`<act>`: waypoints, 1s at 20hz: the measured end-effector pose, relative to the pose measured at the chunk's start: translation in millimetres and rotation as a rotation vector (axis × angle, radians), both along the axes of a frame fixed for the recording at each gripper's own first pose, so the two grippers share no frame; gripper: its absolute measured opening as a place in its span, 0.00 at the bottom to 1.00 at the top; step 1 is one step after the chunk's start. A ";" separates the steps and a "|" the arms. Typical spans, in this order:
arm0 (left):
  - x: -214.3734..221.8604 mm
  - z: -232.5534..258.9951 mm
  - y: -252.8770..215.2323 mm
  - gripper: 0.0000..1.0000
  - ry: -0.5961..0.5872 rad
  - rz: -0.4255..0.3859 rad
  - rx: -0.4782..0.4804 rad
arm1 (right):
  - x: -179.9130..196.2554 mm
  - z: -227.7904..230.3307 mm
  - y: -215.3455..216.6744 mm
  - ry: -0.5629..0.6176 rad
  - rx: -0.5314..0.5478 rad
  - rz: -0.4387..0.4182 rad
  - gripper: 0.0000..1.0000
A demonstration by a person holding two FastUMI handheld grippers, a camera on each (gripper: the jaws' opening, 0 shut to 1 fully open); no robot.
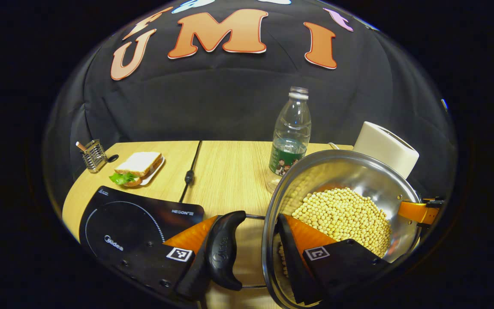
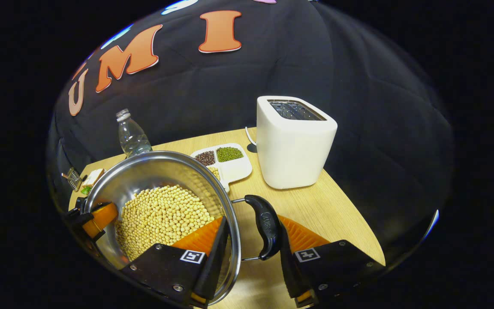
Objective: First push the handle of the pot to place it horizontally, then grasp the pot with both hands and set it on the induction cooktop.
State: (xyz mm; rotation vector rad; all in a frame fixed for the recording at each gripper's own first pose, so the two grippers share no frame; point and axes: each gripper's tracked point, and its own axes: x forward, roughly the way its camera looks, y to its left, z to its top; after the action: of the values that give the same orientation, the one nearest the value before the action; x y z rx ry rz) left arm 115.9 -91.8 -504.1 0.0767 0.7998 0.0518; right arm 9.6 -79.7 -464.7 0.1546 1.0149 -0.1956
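Observation:
A steel pot (image 1: 358,171) half full of yellow soybeans (image 1: 345,214) sits between both grippers, to the right of the black induction cooktop (image 1: 127,223). My left gripper (image 1: 251,223) is shut on the pot: one finger presses its black side handle (image 1: 225,253) from outside and the other lies inside the wall. My right gripper (image 2: 251,223) clamps the opposite black handle (image 2: 266,227) and the pot (image 2: 152,171) wall the same way. Each view shows the other gripper's orange finger at the far rim (image 1: 418,211) (image 2: 94,219). Whether the pot rests on the table or hangs above it, I cannot tell.
Behind the pot stand a clear bottle (image 1: 292,133) and a white toaster (image 2: 294,141). A divided tray of beans (image 2: 225,161) lies next to the toaster. A sandwich plate (image 1: 137,167), a utensil holder (image 1: 94,155) and a black cable (image 1: 189,176) lie beyond the cooktop.

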 end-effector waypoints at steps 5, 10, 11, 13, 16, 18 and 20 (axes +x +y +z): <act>-9.4 33.3 21.4 0.80 -0.028 0.021 -0.002 | 4.3 29.5 24.9 -0.046 0.031 0.022 0.59; -17.3 68.0 50.0 0.80 -0.053 0.042 0.015 | 12.3 53.9 55.0 -0.083 0.040 0.066 0.59; -18.7 73.4 55.6 0.77 -0.058 0.048 0.017 | 12.6 60.3 61.6 -0.085 0.044 0.075 0.59; -22.6 83.9 67.5 0.77 -0.067 0.057 0.023 | 14.4 70.3 74.7 -0.093 0.046 0.091 0.59; -29.6 94.7 86.5 0.77 -0.075 0.072 0.021 | 17.0 75.1 88.3 -0.109 0.041 0.112 0.59; -34.2 101.4 98.9 0.80 -0.077 0.078 0.022 | 17.3 80.5 101.4 -0.105 0.042 0.125 0.59; -38.6 107.4 112.7 0.80 -0.078 0.086 0.024 | 18.3 88.0 116.7 -0.109 0.040 0.138 0.59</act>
State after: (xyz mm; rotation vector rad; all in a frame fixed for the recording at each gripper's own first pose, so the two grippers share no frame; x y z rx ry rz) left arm 77.2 20.9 -396.7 0.0624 0.7240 0.1447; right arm 27.8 37.0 -376.6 0.1293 0.9178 -0.0409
